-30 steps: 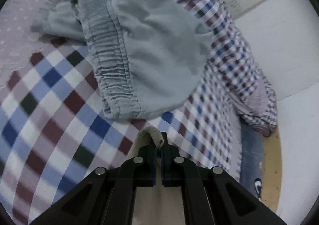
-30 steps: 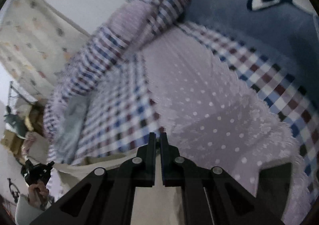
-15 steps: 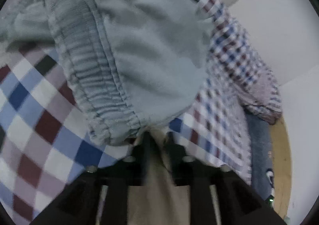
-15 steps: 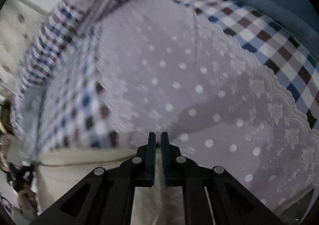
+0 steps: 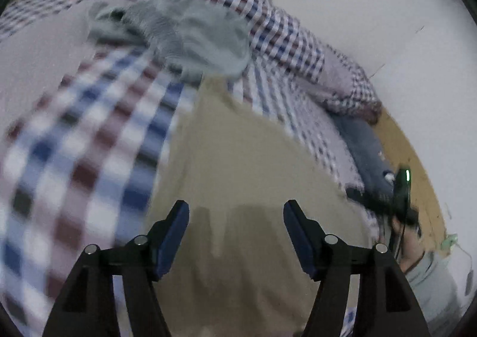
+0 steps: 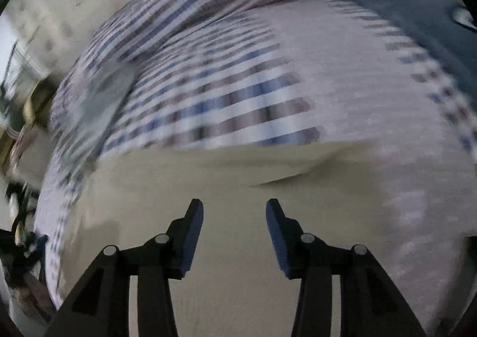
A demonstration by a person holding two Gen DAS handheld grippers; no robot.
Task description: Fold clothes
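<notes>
A beige garment (image 5: 238, 164) lies flat on the checked bedspread (image 5: 74, 134) and fills the lower part of both views; it also shows in the right wrist view (image 6: 208, 188). My left gripper (image 5: 236, 213) is open and empty just above the beige cloth. My right gripper (image 6: 234, 211) is open and empty above the same cloth. A grey-green garment (image 5: 190, 35) with an elastic waistband lies crumpled beyond the beige one; in the right wrist view it is a blurred patch (image 6: 98, 98) at the left. Both views are motion-blurred.
A rolled checked quilt (image 5: 292, 47) runs along the far side of the bed by the white wall (image 5: 387, 9). A dark blue pillow (image 6: 417, 18) lies at the bed's end. The other gripper (image 5: 401, 193) with a green light shows at the right.
Both grippers were shut on the beige garment; now both are open and the cloth lies flat below them. Both have pulled back, so more of the bed shows.
</notes>
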